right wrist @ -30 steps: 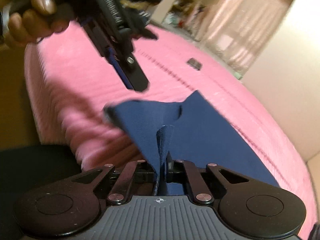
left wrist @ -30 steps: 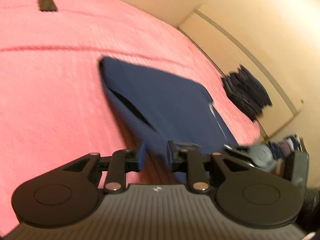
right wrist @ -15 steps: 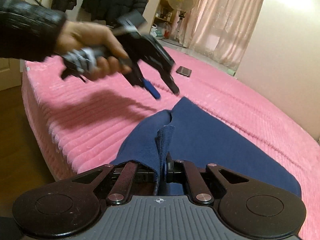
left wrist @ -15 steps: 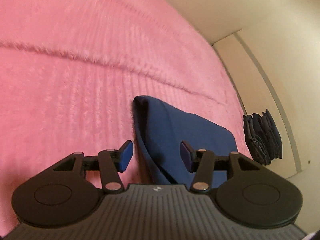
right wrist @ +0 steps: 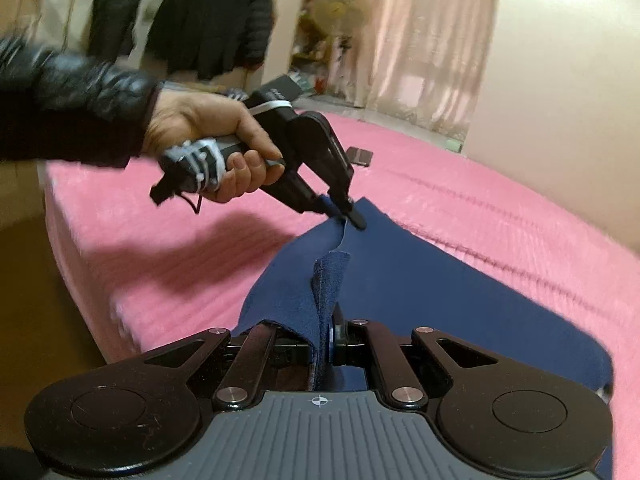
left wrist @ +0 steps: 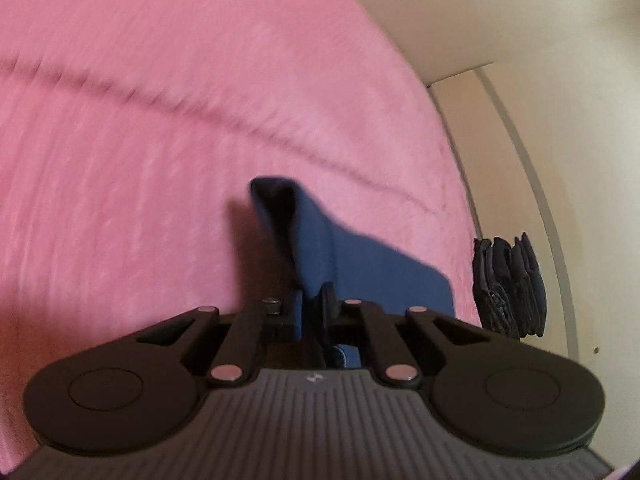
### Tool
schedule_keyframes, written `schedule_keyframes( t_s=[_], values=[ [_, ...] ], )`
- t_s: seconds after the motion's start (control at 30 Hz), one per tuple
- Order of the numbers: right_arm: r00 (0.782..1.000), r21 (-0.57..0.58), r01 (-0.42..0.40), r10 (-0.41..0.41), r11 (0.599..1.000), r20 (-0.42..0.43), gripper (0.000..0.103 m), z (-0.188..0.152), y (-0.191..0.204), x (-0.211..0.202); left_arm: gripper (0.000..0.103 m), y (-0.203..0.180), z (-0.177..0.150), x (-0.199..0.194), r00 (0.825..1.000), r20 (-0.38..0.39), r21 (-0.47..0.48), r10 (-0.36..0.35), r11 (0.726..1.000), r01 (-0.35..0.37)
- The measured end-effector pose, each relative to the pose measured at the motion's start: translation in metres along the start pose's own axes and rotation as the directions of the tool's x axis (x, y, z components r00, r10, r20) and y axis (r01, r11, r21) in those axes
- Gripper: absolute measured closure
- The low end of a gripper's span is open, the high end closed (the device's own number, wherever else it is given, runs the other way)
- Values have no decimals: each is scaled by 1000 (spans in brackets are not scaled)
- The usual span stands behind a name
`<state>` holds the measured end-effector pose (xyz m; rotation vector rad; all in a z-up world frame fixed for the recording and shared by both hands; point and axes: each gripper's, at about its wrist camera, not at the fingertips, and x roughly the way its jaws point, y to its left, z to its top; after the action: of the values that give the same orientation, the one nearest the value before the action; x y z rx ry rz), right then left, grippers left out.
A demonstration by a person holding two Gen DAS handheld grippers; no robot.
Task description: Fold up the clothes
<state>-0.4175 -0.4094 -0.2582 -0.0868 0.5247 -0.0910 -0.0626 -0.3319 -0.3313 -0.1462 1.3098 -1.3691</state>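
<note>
Tongs are both pinching for us: our left gripper and right gripper are each clamping the navy garment, draping ahead of them over the pink bed.

Warm, rather dim indoor light gives both views a yellowish cast, and the brightest patch is the glow through the pale curtains at the top of the right wrist view, where the wall beside them washes out. Motion blur smears the pink bedspread in the left wrist view, softens its dark seam line, and streaks the sleeve and hanging jackets in the right wrist view. A soft shadow falls on the bedspread below the hand, while fisheye distortion bends the bed edges and darkens the corners of each frame.
</note>
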Motion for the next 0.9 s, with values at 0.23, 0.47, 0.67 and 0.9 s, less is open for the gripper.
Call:
schedule_keyframes(
  t_s=[0.23, 0.47, 0.67, 0.9],
  values=[
    [988, 329, 3, -52, 944, 142, 98, 1, -31, -37, 98, -133, 11, 15, 998, 22, 240, -66, 969, 59],
    [963, 568, 52, -191, 822, 188, 98, -7, -44, -41, 98, -234, 2, 100, 995, -88, 376, -55, 923, 84],
    [958, 748, 62, -251, 661, 142, 99, -53, -87, -57, 98, -274, -31, 188, 981, -194, 445, 10, 892, 79],
    [948, 851, 76, -301, 520, 100, 99, -95, -109, -75, 98, -279, -63, 268, 953, -288, 496, 96, 866, 63]
  ],
)
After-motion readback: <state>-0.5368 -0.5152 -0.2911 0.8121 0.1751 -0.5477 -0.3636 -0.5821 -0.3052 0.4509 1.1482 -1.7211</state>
